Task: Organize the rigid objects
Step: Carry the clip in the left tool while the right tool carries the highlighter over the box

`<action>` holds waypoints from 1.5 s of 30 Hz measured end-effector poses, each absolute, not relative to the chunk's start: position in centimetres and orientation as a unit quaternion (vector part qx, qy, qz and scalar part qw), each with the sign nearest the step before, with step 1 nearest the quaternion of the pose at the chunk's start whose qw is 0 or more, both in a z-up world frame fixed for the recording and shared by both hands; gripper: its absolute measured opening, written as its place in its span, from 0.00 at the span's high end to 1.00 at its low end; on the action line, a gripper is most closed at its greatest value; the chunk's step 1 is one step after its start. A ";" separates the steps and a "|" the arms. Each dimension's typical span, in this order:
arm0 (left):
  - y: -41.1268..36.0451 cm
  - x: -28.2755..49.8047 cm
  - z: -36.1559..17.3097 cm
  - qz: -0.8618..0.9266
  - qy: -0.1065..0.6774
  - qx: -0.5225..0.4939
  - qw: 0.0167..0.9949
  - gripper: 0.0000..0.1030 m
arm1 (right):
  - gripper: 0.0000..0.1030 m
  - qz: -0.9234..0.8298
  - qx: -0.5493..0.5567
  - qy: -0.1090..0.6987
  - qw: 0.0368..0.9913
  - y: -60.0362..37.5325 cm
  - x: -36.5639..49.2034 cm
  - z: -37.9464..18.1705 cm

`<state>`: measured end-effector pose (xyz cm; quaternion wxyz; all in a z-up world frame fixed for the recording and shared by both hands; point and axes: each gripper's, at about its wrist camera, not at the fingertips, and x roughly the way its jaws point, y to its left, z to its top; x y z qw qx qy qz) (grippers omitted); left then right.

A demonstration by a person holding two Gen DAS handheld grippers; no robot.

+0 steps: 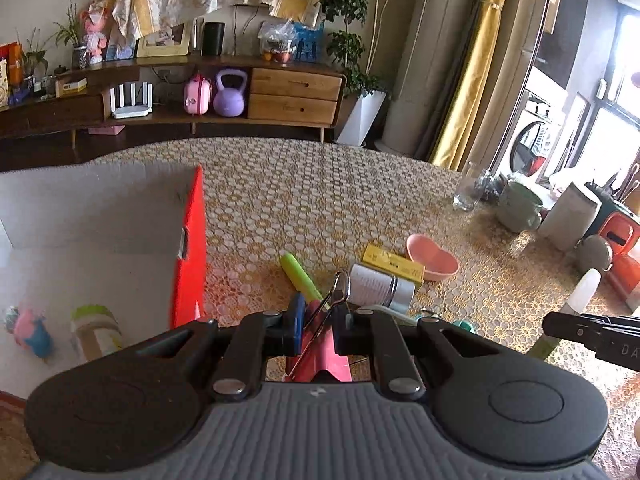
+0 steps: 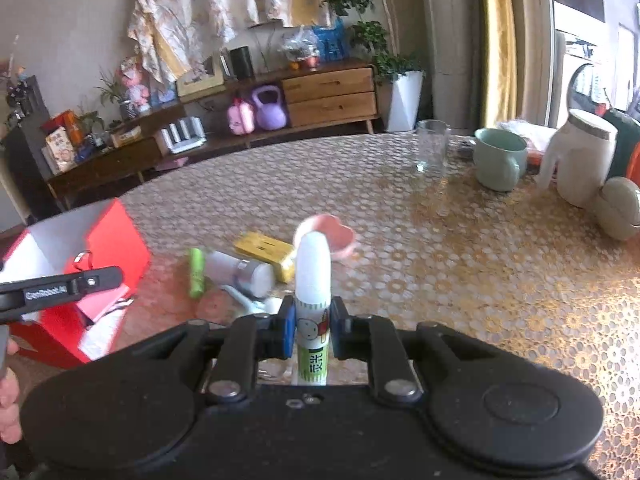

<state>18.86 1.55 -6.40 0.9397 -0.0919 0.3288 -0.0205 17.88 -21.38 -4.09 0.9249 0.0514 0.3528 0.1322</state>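
Note:
My left gripper (image 1: 318, 320) is shut on a pink tool with a metal key ring (image 1: 320, 344), held above the table just right of the red box (image 1: 190, 256). The box holds a small pink-and-blue toy (image 1: 30, 330) and a striped cup (image 1: 96, 330). My right gripper (image 2: 312, 320) is shut on a white glue stick (image 2: 313, 280), held upright over the table. On the table lie a green marker (image 1: 300, 276), a white cylinder bottle (image 1: 380, 286), a yellow box (image 1: 392, 262) and a pink heart-shaped dish (image 1: 432, 262).
At the table's right stand a clear glass (image 2: 432, 152), a green mug (image 2: 500, 158), a white jug (image 2: 580, 160) and an orange object (image 1: 618, 248). A wooden sideboard (image 1: 292, 96) is behind the table. The right gripper shows in the left wrist view (image 1: 592, 332).

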 end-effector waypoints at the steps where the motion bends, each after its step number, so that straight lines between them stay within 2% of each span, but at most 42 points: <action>1: 1.8 18.7 -6.0 -0.022 0.327 -0.092 0.940 0.87 | 0.85 0.138 0.053 0.352 0.924 -21.1 17.8 -3.7; 10: 5.0 17.4 -2.9 -0.018 0.311 -0.096 0.945 0.87 | 0.85 0.214 0.061 0.347 0.911 -16.7 17.9 1.4; 22: 13.2 15.7 0.5 0.022 0.289 -0.108 0.951 0.87 | 0.85 0.300 0.032 0.323 0.897 -6.5 18.7 6.4; 31: 19.6 15.6 0.3 0.065 0.305 -0.094 0.945 0.87 | 0.85 0.332 0.003 0.351 0.876 0.9 19.9 5.4; 45: 26.2 17.5 -5.3 0.122 0.373 -0.089 0.916 0.87 | 0.85 0.359 -0.048 0.422 0.831 8.3 20.7 0.2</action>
